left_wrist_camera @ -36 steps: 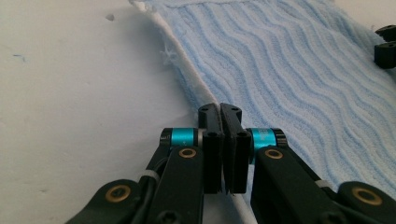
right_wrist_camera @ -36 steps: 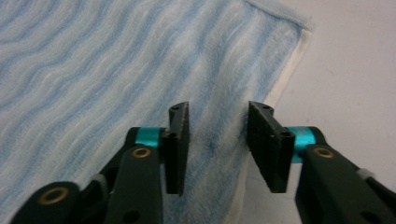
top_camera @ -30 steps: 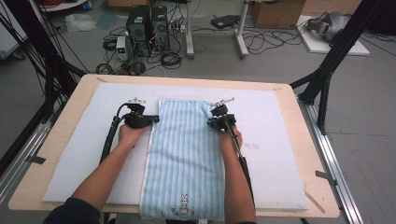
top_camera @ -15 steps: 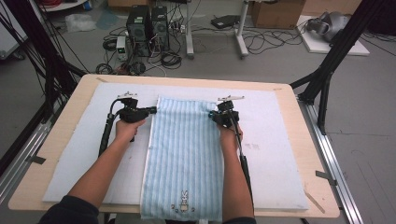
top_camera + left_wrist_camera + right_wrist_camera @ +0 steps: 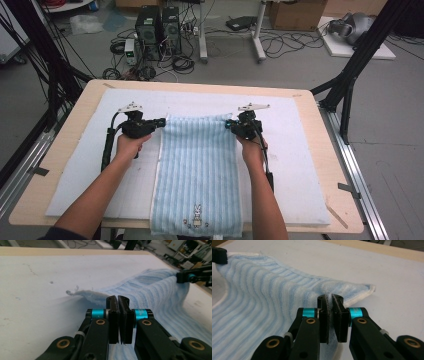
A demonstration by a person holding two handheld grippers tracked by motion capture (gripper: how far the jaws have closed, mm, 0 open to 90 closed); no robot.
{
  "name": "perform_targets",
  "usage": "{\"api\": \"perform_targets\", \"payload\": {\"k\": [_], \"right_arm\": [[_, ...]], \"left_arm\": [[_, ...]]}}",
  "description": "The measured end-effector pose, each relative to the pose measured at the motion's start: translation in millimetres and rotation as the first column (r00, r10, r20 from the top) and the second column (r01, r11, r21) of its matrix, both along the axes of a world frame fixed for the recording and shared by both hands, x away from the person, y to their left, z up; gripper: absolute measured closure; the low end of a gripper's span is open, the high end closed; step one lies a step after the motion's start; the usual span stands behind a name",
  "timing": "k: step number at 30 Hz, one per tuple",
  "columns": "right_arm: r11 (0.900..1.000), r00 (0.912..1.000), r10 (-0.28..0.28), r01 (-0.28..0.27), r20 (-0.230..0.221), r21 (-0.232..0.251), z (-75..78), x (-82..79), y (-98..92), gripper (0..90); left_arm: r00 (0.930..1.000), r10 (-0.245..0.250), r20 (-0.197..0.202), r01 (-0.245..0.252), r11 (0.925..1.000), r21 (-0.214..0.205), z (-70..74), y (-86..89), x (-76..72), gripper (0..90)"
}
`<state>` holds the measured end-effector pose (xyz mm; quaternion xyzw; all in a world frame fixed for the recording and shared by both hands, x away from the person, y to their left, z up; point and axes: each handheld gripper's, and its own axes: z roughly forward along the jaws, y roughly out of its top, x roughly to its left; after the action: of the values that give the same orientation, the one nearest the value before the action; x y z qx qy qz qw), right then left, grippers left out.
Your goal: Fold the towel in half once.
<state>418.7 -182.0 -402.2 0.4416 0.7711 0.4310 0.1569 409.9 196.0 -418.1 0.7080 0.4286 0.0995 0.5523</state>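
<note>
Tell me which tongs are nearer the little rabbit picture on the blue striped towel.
Right, slightly. The right tongs grip the towel's far right corner, the left tongs its far left corner; the rabbit picture lies at the near edge, right of centre.

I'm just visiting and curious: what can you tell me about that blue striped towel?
The towel looks like soft terry cloth, pale blue with lengthwise white stripes, a cream hem and a small rabbit design near the person's end. It lies lengthwise on the white mat, its near end overhanging the table edge. Its far corners are lifted, pinched by the left gripper and the right gripper.
</note>
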Motion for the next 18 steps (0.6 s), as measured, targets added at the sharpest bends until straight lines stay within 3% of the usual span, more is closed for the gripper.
{"api": "perform_targets", "payload": {"k": [4, 7, 18], "right_arm": [[0.9996, 0.9996, 0.028, -0.028, 0.007, -0.005, 1.5, -17.0, -3.2, 84.5], [0.9967, 0.9965, 0.080, -0.080, 0.022, 0.013, -0.1, -33.0, -7.9, 84.3], [0.9917, 0.9915, 0.128, -0.128, 0.021, -0.011, -2.2, -77.9, -11.9, 84.0]], "left_arm": [[0.9994, -0.025, 0.022, 0.026, 0.9994, -0.021, 1.0, 1.5, -17.2, 86.9], [0.9979, -0.049, 0.044, 0.049, 0.9988, -0.003, 1.8, 3.7, -30.3, 86.9], [0.9911, -0.120, 0.057, 0.118, 0.9924, 0.035, -7.6, 5.3, -74.1, 86.7]]}}
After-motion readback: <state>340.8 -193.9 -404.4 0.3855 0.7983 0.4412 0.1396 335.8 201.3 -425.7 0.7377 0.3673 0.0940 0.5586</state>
